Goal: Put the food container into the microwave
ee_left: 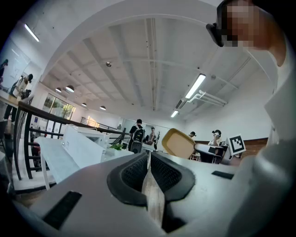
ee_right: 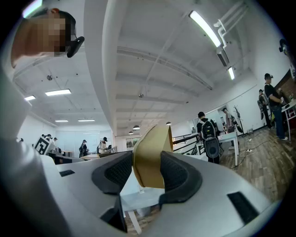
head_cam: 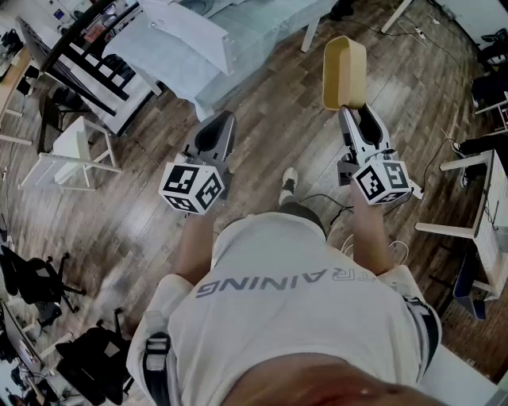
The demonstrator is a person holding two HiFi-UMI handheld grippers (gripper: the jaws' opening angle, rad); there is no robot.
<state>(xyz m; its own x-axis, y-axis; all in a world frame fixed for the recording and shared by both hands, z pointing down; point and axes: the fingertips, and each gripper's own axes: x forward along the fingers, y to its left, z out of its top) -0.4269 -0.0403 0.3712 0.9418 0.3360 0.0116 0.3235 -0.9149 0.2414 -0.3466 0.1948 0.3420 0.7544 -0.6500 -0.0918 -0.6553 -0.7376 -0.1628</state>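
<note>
A yellow food container (head_cam: pixel 344 70) hangs tilted on its side over the wooden floor, with my right gripper (head_cam: pixel 356 111) shut on its rim. In the right gripper view the container (ee_right: pixel 155 139) fills the gap between the dark pads of the right gripper (ee_right: pixel 147 162). My left gripper (head_cam: pixel 227 119) is held level with it to the left, shut and with nothing in it. In the left gripper view the left gripper (ee_left: pixel 149 156) has its pads together, and the container (ee_left: pixel 177 142) shows beyond them. A white box-like appliance (head_cam: pixel 194 30), perhaps the microwave, stands on a table ahead.
The covered table (head_cam: pixel 262 20) lies ahead across the wooden floor. A white chair (head_cam: pixel 70 155) and a black railing (head_cam: pixel 83 44) are on the left, black office chairs (head_cam: pixel 40 277) at lower left, a desk (head_cam: pixel 486 218) on the right. Several people stand in the background (ee_left: pixel 138 134).
</note>
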